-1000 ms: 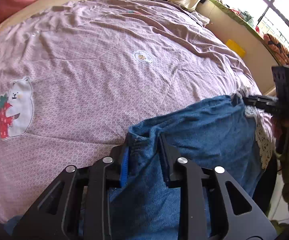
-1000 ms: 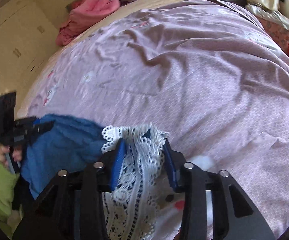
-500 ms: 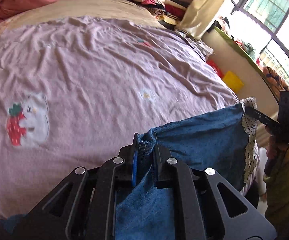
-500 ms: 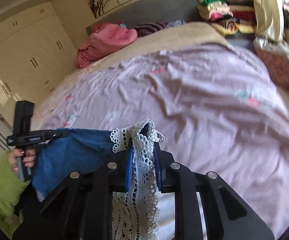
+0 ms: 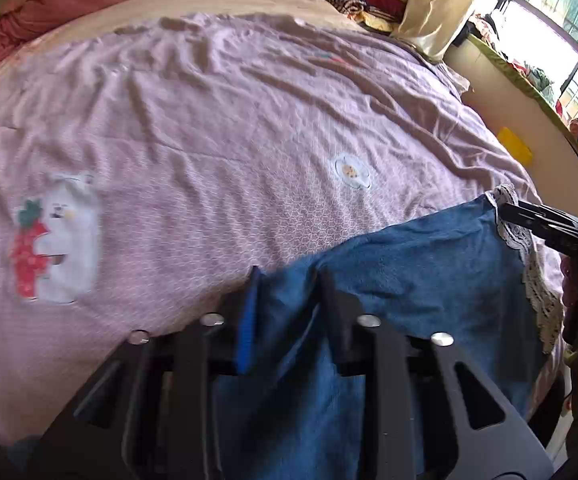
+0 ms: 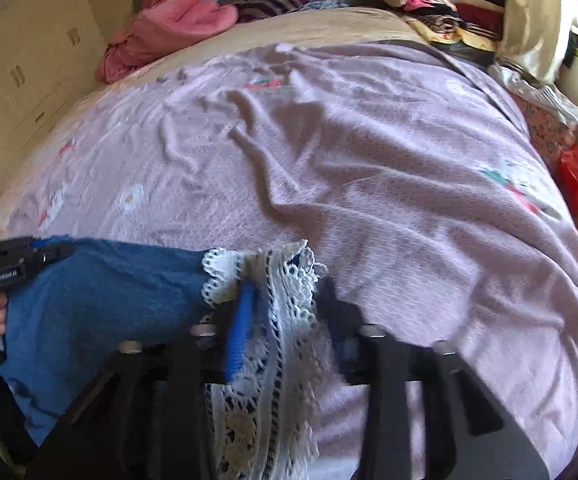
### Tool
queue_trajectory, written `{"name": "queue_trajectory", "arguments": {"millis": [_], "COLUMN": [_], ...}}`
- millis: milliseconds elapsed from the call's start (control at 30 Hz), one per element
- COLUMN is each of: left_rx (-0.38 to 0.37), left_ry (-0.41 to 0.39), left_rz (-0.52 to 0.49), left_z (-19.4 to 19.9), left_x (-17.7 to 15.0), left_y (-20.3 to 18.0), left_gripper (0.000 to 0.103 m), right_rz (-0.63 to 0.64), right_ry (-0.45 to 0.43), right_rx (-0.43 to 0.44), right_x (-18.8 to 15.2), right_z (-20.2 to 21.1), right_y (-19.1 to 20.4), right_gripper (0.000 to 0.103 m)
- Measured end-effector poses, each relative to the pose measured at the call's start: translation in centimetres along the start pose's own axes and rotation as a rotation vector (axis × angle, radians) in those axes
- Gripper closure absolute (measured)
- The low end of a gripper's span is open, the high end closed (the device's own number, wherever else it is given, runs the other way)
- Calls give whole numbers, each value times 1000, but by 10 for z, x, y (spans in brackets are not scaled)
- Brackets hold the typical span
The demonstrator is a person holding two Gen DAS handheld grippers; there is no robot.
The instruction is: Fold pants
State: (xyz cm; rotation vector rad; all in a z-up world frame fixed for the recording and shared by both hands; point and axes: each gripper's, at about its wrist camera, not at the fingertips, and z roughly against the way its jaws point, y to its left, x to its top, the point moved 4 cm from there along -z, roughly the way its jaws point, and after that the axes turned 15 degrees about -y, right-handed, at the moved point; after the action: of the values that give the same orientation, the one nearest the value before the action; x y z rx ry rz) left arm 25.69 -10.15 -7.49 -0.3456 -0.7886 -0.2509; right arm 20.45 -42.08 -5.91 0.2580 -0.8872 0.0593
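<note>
The blue pants (image 5: 429, 280) are held stretched over the near edge of the bed (image 5: 229, 140), between the two tools. One end is seen between the widely parted fingers of the left hand-held gripper (image 5: 289, 304). The lace trim (image 6: 285, 300) is draped between the equally wide fingers of the right hand-held gripper (image 6: 285, 312); whether either grips cannot be told.

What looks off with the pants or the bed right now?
Nothing damaged or spilled. The blue pants hang stretched between the left gripper and right gripper at the bed's near edge, not yet laid flat. The pink sheet is rumpled.
</note>
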Motion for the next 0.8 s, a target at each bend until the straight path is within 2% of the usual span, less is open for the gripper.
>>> {"name": "queue_trajectory", "arguments": {"millis": [33,100,133,300,433,533,600,667,800], "left_rx": [4,19,40,90,163,238,285,318,322], "left_ry": [-20,-56,-76,-150,-178,-192,-194,-185,-177], "left_rz": [-11,-27,-22,34,96,122,163,213,316], "left_z": [10,33,49,115,165,193,212,226,235], "left_x": [2,3,1,-21,-54,-73,-88,-102,-123], "left_y": [-1,-2,1,17,45,66,86,105,129], "left_gripper": [71,56,53,35,32,26,19,19,19], "right_rz": [-15,-32,-35,-59,-82,-103,-118,-131,-148], "right_ry": [-18,-59,-75,-62,-34,-14,-4,9,45], "right_rx": [11,39,42,53,48,55,52,45,35], "right_x": [2,1,-2,-32,-60,-74,-80,-84,-95], "right_z": [11,38,52,95,110,112,110,106,97], "right_y": [0,3,5,13,20,24,24,24,21], "right_gripper": [59,51,50,45,45,45,45,45,45]}}
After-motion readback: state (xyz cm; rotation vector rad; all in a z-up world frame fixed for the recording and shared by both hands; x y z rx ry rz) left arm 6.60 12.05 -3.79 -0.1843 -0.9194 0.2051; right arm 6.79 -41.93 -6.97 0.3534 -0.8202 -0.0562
